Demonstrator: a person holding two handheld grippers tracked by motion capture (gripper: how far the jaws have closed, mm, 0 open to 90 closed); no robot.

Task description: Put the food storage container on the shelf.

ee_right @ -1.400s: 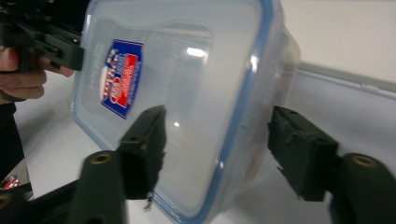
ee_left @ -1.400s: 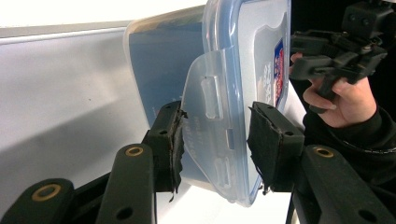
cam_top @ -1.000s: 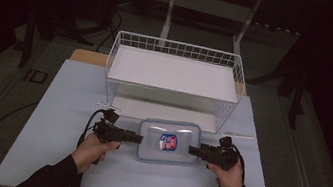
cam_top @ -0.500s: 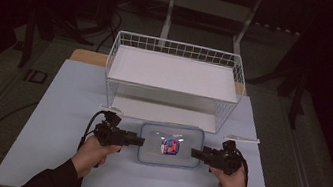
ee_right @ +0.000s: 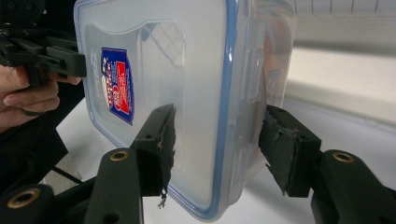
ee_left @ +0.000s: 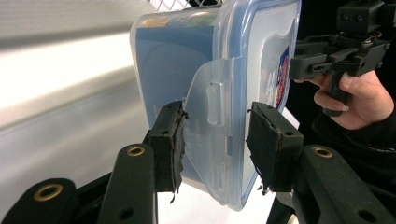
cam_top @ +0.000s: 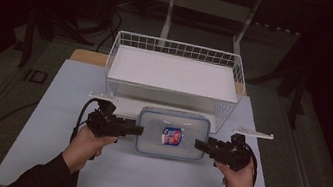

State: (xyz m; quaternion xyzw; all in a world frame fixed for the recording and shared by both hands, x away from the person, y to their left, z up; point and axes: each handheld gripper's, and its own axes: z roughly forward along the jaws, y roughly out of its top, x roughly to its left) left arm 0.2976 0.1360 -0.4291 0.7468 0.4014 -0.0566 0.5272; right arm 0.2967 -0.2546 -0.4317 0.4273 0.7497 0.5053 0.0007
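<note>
A clear plastic food box (cam_top: 172,135) with a blue-sealed lid and a red and blue label is held level above the white table, one gripper at each short end. My left gripper (cam_top: 137,129) is shut on its left end; in the left gripper view the pads (ee_left: 170,140) clamp the box (ee_left: 243,70) across a side latch. My right gripper (cam_top: 199,144) is shut on the right end, and in the right gripper view its pads (ee_right: 161,140) press on the lid and base of the box (ee_right: 187,70).
A white wire basket (cam_top: 179,50) with a white floor stands just behind the box. The white tabletop (cam_top: 61,107) spreads left, right and in front of the hands. Dark floor, cables and stand legs surround the table.
Both hands have risen together, lifting the box off the tabletop. It now looks larger and sits slightly nearer in the high view.
</note>
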